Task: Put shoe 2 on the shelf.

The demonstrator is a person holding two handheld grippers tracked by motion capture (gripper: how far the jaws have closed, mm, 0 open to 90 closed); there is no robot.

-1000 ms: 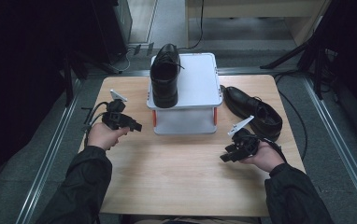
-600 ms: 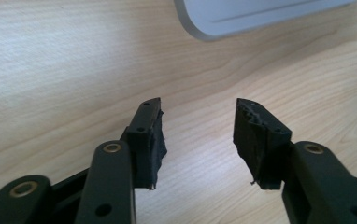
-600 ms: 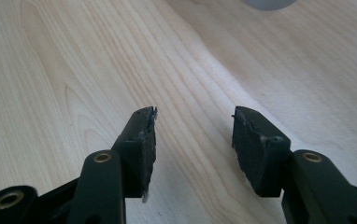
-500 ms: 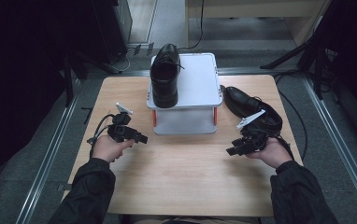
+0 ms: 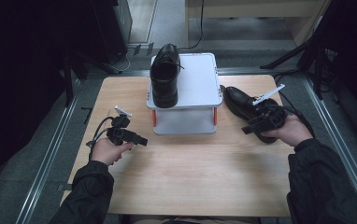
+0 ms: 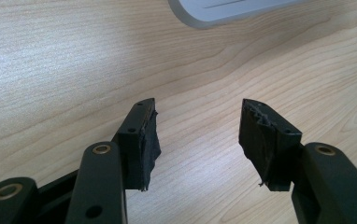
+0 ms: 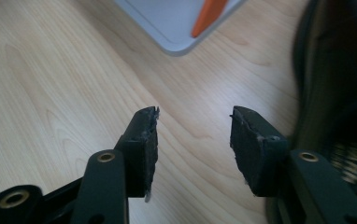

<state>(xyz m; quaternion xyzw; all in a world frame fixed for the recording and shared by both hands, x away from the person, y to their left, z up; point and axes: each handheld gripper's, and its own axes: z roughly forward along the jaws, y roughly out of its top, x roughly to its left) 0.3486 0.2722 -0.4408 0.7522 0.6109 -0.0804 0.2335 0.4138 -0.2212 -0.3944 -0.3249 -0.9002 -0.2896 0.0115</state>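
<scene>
Wooden table (image 5: pixel 190 182), no writing legible: both claws (left (image 6: pixel 195 135), right (image 7: pixel 193 140)) gape empty.

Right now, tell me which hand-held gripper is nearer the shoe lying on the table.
Right. The right hand-held gripper hovers directly over the shoe, jaws open and empty. The left hand-held gripper is across the table, left of the white box.

The left claw (image 5: pixel 141 140) hangs low over the desk (image 5: pixel 190 186) toward its left edge, held in the left hand (image 5: pixel 105 150), the forearm coming in from the near edge. Its jaws have just been opening and stand wide with nothing between them. The right claw (image 5: pixel 246 130) is raised near the right edge in the right hand (image 5: pixel 289 132); its jaws have just been closing a little, still apart and empty.
</scene>
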